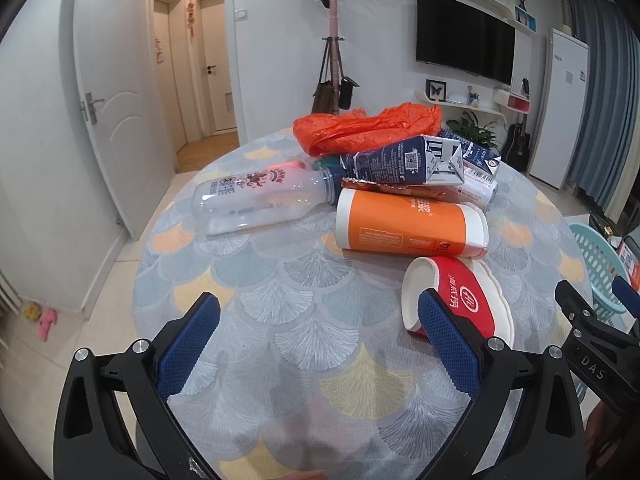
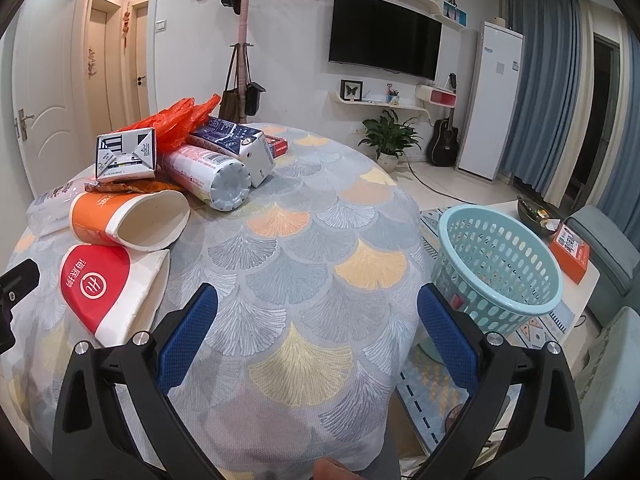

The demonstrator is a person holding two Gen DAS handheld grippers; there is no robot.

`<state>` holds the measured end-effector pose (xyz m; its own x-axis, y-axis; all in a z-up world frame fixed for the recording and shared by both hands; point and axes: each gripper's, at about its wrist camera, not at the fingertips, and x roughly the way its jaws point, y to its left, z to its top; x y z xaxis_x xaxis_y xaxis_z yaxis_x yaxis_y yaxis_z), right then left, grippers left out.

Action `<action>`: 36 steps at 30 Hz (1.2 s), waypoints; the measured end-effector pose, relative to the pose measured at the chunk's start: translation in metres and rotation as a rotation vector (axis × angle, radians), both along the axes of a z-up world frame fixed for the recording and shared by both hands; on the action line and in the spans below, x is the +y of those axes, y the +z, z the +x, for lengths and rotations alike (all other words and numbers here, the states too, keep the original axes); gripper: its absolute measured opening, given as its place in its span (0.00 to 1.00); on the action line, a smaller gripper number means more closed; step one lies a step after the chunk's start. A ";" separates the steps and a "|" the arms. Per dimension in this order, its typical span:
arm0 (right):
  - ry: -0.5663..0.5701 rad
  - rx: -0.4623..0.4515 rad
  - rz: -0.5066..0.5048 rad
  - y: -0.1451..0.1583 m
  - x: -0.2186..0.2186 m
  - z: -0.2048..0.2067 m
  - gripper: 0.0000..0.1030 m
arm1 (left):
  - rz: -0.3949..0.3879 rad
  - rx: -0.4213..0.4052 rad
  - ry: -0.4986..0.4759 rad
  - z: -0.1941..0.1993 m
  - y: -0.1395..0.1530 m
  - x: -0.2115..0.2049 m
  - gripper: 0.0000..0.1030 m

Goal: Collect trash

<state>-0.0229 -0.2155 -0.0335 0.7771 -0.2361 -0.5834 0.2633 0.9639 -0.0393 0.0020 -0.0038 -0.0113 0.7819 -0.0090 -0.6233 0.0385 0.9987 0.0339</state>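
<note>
In front of me a red paper bowl (image 1: 460, 296) lies tipped on its side, just beside an orange paper cup (image 1: 408, 224) lying flat. Behind them lie a clear plastic bottle (image 1: 256, 200), two navy milk cartons (image 1: 400, 160), and a crumpled orange plastic bag (image 1: 360, 126). The pale blue basket (image 2: 500, 264) stands off the table (image 2: 304, 280).

Basket (image 1: 596, 268) cut by right tool (image 1: 596, 300)

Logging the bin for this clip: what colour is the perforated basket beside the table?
Light teal, or pale aqua. The basket shows best in the right wrist view.
</note>
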 end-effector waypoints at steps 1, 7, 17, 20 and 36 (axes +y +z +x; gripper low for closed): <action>-0.001 0.001 0.001 0.000 0.000 0.000 0.93 | 0.001 -0.001 0.000 0.000 0.000 0.000 0.93; -0.003 0.014 0.007 0.000 0.000 0.001 0.93 | 0.001 -0.001 0.000 0.000 0.000 0.000 0.93; -0.001 0.016 0.009 -0.001 0.000 0.001 0.93 | 0.001 0.001 -0.002 0.000 0.000 0.000 0.93; 0.000 0.018 0.013 -0.001 0.000 0.002 0.93 | 0.002 0.004 -0.007 0.000 -0.001 0.000 0.93; 0.041 -0.011 0.062 0.003 -0.010 0.002 0.93 | 0.016 0.035 -0.066 0.002 -0.006 -0.011 0.93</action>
<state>-0.0205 -0.2251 -0.0305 0.7919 -0.1677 -0.5871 0.2238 0.9744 0.0235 0.0043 -0.0147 -0.0173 0.7576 -0.0495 -0.6508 0.1058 0.9932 0.0477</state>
